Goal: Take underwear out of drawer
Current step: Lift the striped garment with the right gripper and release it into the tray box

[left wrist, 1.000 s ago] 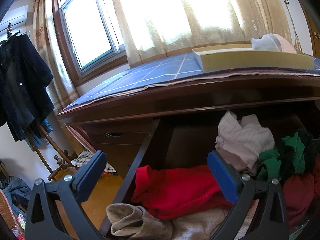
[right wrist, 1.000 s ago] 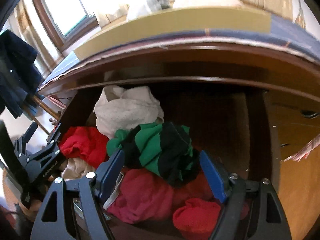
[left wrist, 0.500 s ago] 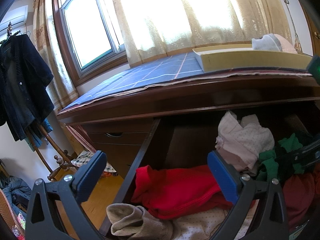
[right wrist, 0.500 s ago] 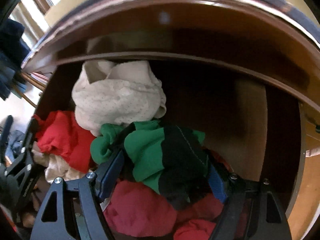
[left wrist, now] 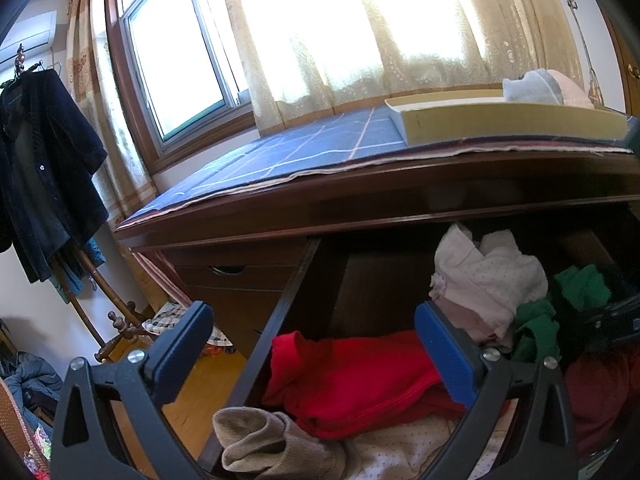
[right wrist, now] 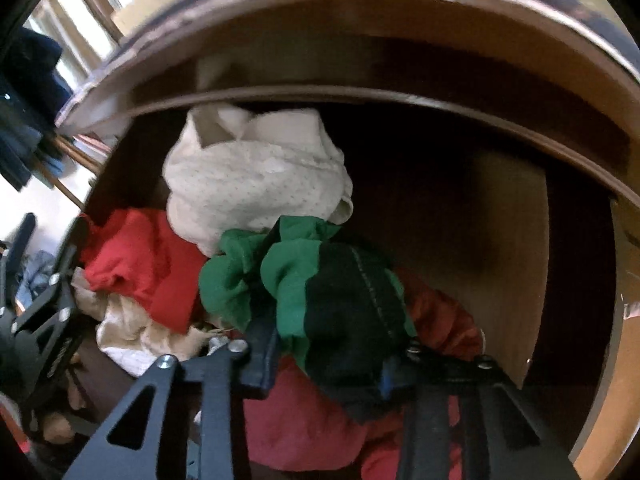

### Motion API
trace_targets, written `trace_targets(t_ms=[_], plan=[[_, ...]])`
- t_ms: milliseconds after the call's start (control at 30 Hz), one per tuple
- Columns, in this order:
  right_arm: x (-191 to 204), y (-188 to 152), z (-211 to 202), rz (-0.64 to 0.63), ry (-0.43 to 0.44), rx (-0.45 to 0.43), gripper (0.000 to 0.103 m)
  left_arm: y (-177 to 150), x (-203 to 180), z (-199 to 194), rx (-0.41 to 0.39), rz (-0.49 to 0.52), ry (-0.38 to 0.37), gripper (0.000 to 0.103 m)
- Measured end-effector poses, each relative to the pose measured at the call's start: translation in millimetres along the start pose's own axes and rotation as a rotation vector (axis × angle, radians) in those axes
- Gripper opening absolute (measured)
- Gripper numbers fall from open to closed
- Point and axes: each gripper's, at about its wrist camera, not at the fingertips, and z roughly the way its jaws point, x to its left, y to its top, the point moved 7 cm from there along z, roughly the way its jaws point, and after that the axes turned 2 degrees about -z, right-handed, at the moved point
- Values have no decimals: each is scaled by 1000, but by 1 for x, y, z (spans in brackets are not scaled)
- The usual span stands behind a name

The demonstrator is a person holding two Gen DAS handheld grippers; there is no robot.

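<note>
Right gripper point(right wrist: 324, 360), jaws just closing, clamps the green-and-black underwear point(right wrist: 320, 280) mid-drawer point(right wrist: 520, 240); desk edge point(right wrist: 400, 100) overhangs, bare room right, white garment point(right wrist: 256, 176) behind. Left gripper point(left wrist: 312, 344) gapes, empty.

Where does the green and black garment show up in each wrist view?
Left wrist: green and black garment at the right edge, in the drawer.
Right wrist: centre, between the right gripper pads, which have just closed on it.
Shared landmark: white dotted garment.

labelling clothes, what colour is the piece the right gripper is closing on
Green and black underwear, clearest in the right wrist view.
</note>
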Motion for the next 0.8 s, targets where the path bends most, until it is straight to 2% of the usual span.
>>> trace_targets(t_ms=[167, 333, 467, 600, 800], plan=[[8, -6, -42, 33, 85, -142, 31, 0, -1, -1, 0, 1, 3, 103], [21, 9, -103, 35, 134, -302, 28, -1, -3, -2, 0, 3, 5, 103], [28, 21, -146, 2, 163, -413, 21, -1, -3, -2, -2, 1, 5, 103], [38, 26, -163, -56, 118, -463, 19, -1, -3, -2, -2, 2, 3, 103], [32, 24, -160, -31, 146, -465, 15, -1, -2, -3, -4, 1, 2, 103]])
